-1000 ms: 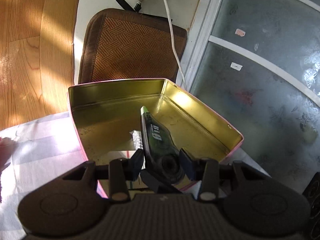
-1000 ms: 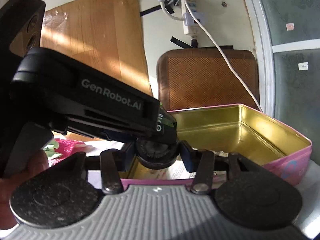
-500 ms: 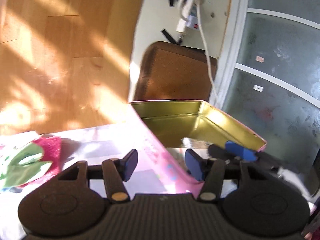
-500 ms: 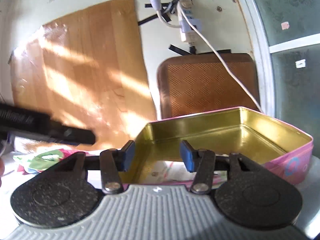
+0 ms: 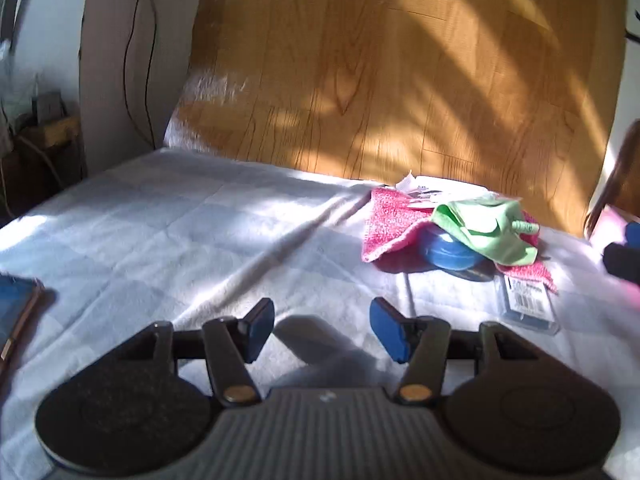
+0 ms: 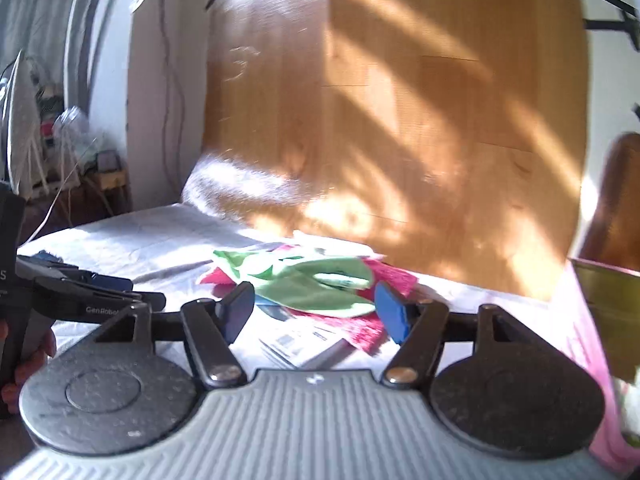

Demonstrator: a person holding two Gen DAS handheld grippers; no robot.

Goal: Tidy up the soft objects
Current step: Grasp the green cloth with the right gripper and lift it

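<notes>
A green cloth (image 5: 486,226) lies on a pink knitted cloth (image 5: 390,222) over a blue round container (image 5: 448,250) on the white table cover (image 5: 180,220), right of my left gripper (image 5: 322,330), which is open and empty above the cover. In the right wrist view the green cloth (image 6: 316,282) and pink cloth (image 6: 356,326) lie just beyond my right gripper (image 6: 316,312), which is open and empty. The pink tin (image 6: 604,304) with a gold inside stands at the right edge.
A clear packet with a barcode (image 5: 528,304) lies in front of the cloths. A phone (image 5: 16,304) lies at the left edge. A wooden board (image 5: 400,72) stands behind the table. The left gripper body (image 6: 72,296) shows at the left of the right wrist view.
The tube that both grippers were shut on over the tin is gone from them. Both grippers have opened and swung left from the tin towards the cloths.
</notes>
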